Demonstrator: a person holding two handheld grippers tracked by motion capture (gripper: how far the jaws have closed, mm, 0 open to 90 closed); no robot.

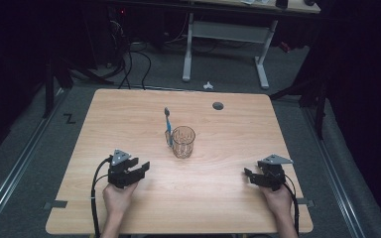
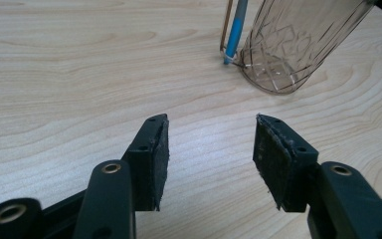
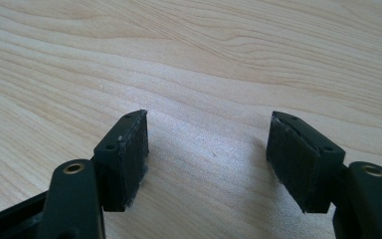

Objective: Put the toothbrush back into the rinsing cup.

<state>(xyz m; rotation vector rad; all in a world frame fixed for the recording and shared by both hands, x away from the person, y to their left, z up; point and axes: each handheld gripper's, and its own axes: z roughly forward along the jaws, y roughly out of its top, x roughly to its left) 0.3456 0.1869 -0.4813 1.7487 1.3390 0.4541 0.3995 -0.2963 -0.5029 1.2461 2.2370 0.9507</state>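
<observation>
One glass (image 1: 183,142) and one toothbrush (image 1: 167,124) sit mid-table (image 1: 129,114), touching. Two grippers rest near the front edge: left (image 1: 141,167) and right (image 1: 248,174), jaws spread, holding nothing.

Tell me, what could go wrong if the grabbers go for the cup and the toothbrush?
1. The clear patterned glass cup stands upright and looks light; a bump from the open left gripper might tip it.
2. The blue toothbrush lies right beside the cup, seemingly touching it, so pinching it may shove the cup.
3. The right gripper sits farther off, so it helps later.
</observation>
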